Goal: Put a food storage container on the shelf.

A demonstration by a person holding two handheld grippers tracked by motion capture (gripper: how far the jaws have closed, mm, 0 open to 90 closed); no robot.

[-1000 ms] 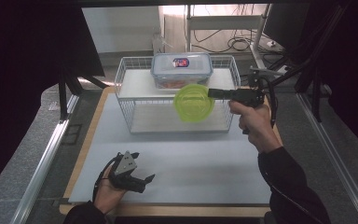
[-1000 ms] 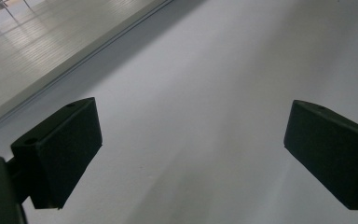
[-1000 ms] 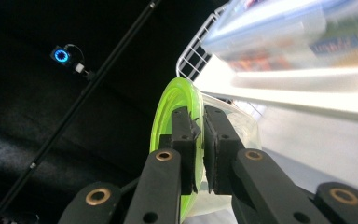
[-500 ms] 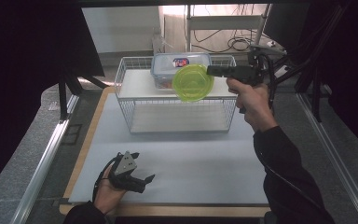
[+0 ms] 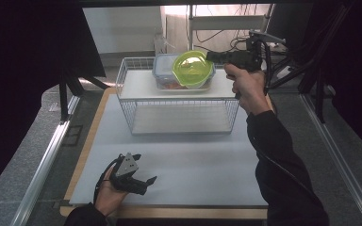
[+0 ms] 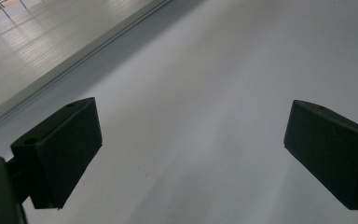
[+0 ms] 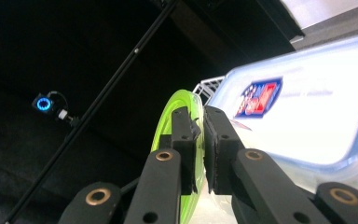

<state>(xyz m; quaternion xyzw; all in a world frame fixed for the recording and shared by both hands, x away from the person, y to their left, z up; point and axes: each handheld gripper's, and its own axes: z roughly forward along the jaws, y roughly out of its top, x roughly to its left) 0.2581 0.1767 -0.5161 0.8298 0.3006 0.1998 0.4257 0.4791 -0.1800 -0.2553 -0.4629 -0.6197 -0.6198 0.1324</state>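
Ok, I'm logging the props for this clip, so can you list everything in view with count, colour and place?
bowl: one, lime green, clamped by its rim in the right gripper, above the container
lidded container: one, clear with blue-edged lid, on the rack's top shelf
wire rack: one, white, far middle of the mat
mat: one, pale grey, covering the table
right gripper: one, black, shut on the bowl
left gripper: one, black, jaws open, resting near the front edge of the mat

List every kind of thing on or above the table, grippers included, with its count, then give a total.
Green plate: 1
Lidded plastic container: 1
White wire rack: 1
Grippers: 2, the left gripper and the right gripper
Total: 5
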